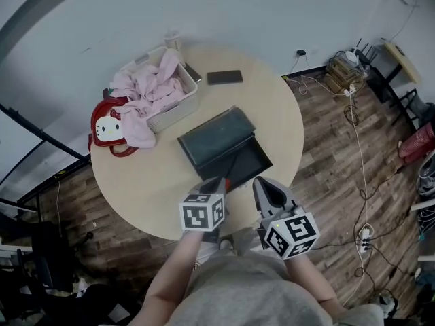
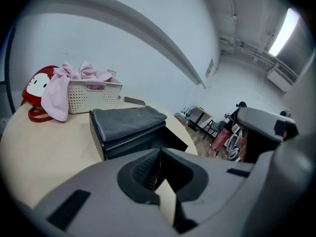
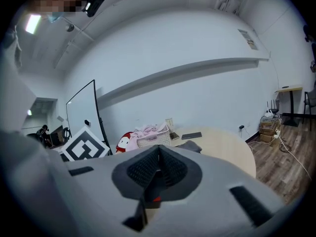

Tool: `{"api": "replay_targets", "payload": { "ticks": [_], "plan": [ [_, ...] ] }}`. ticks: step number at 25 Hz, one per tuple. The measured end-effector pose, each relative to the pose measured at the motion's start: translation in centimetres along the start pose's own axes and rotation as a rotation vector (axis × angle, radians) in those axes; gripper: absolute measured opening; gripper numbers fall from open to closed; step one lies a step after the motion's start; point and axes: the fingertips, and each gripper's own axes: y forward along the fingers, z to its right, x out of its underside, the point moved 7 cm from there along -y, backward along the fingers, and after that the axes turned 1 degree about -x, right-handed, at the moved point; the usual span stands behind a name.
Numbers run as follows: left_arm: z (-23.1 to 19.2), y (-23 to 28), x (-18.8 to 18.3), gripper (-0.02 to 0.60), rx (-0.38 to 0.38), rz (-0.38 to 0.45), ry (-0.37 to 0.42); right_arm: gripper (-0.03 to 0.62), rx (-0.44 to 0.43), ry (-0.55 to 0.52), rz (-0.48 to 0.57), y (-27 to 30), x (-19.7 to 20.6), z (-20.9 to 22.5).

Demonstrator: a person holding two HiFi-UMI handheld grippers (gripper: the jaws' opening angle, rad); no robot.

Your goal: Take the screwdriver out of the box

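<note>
On the round worktop [image 1: 136,175] the dark box [image 1: 253,160] lies open, lid folded back toward the laundry basket [image 1: 178,107]. The screwdriver [image 1: 232,166] lies in the tray, slim shaft pointing inward and reddish handle at the near rim, so it has not been taken out. The left gripper [image 1: 216,182] hovers just beside that handle with its jaws pressed together and nothing between them. The right gripper [image 1: 262,186] is near the box's front corner, jaws likewise together and empty. Opening is done; what remains is grasping the tool and lifting it clear.
</note>
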Motion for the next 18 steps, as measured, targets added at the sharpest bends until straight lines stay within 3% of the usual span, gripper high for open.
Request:
{"api": "replay_targets", "payload": {
  "ticks": [11,13,18],
  "plan": [
    [0.0,6.8,0.4,0.01,-0.021,-0.259,0.104,0.0,-0.011,0.034,-0.023,1.6,-0.5,3.6],
    [0.0,7.8,0.9,0.105,-0.001,-0.31,0.105,0.0,-0.014,0.034,-0.023,1.8,-0.5,4.0],
    [-0.8,9.9,1.2,0.146,-0.063,-0.411,0.173,0.0,-0.02,0.04,-0.03,2.2,-0.6,4.6]
  ]
}}
